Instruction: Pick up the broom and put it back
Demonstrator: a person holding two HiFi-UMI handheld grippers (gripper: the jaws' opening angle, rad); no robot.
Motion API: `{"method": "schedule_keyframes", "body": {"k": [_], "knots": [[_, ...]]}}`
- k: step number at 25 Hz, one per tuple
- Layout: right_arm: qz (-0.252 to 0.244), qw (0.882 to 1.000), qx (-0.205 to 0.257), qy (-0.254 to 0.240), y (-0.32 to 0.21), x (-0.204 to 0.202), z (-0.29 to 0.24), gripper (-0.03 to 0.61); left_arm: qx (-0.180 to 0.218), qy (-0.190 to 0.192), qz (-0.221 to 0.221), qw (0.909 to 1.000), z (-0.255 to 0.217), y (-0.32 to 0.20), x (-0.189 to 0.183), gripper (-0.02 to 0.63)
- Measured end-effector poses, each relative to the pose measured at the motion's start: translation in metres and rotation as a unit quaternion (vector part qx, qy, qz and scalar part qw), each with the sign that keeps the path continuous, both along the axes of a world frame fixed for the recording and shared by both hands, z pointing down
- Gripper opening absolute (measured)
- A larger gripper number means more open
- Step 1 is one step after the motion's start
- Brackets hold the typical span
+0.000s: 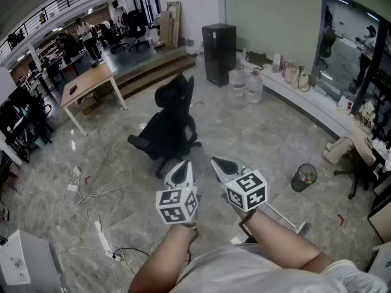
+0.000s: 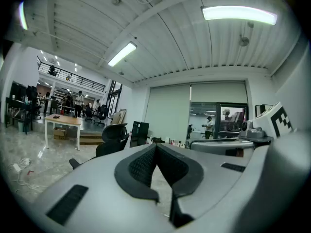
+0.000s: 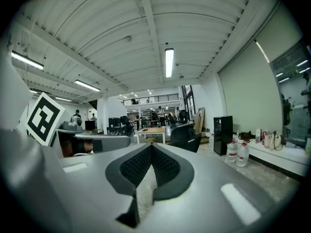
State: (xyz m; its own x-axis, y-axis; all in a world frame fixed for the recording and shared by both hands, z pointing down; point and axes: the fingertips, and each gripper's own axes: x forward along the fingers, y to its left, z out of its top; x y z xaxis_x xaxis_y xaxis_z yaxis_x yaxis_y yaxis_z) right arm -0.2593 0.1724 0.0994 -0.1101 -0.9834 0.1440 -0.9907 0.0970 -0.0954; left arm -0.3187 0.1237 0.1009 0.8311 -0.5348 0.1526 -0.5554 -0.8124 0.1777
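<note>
A grey marble floor (image 1: 244, 133) fills most of the head view. A wooden table (image 1: 88, 81) with white legs stands in the upper left of the frame. A black office chair (image 1: 168, 127) sits near the centre, and a black cabinet (image 1: 219, 52) stands against the wall at upper centre.

The broom (image 1: 282, 215) lies flat on the floor in the lower right. Its pale handle comes out from behind the person's right forearm and runs down and right to its head. Neither gripper touches it.

The left gripper (image 1: 182, 173) and the right gripper (image 1: 223, 166) are side by side at lower centre, both pointing towards the chair. In each gripper view the jaws meet at the tips, left gripper (image 2: 156, 146) and right gripper (image 3: 151, 146), with nothing between them.

Two water jugs (image 1: 253, 86) stand just right of the cabinet. A small round bin (image 1: 303, 177) sits on the floor at the right, above the broom. A white power strip (image 1: 105, 244) with loose cable lies at lower left.
</note>
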Motion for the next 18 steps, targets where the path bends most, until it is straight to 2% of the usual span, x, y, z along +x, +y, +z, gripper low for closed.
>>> {"method": "schedule_keyframes", "body": {"k": [5,9,14,18], "knots": [[0.002,1.0,0.007,-0.01,-0.006,0.011,0.001,0.003,-0.005,-0.001,0.001,1.0,0.005,-0.009,0.013,0.005],[0.015,1.0,0.006,-0.023,-0.015,0.04,0.012,0.003,-0.006,-0.005,0.013,0.9999,0.014,-0.017,0.039,0.005],[0.045,0.998,0.005,-0.039,-0.033,0.107,0.029,0.003,-0.009,-0.015,0.019,0.9997,0.03,-0.041,0.082,0.005],[0.05,0.997,-0.007,-0.051,-0.063,0.165,0.056,0.003,-0.011,-0.023,0.02,0.9995,0.051,-0.068,0.141,0.005]]}}
